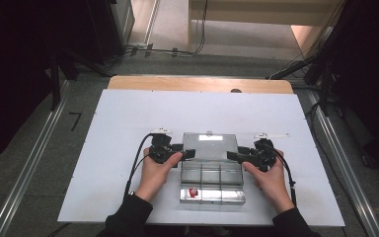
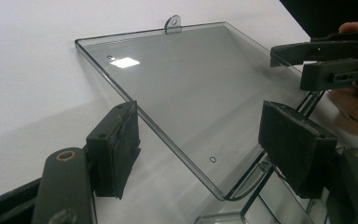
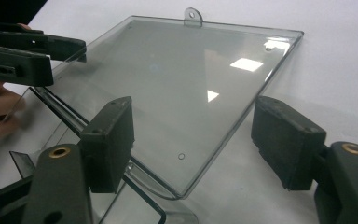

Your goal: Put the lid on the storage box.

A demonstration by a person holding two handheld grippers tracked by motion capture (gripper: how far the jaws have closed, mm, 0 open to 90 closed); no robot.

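A clear plastic compartment box (image 1: 212, 180) lies on the white table, its lid (image 1: 210, 146) swung open toward the far side. A small red item (image 1: 193, 192) sits in a front left compartment. My left gripper (image 1: 187, 152) is at the lid's left edge and my right gripper (image 1: 233, 155) at its right edge. In the left gripper view the jaws of the left gripper (image 2: 205, 140) straddle the edge of the lid (image 2: 186, 88) with gaps on both sides. In the right gripper view the right gripper (image 3: 196, 133) likewise stands open around the lid (image 3: 177, 79).
The white table top (image 1: 118, 148) has bare room to the left, right and behind the box. A wooden strip (image 1: 197, 84) runs along its far edge. Cables and dark stands (image 1: 321, 74) lie on the floor beyond.
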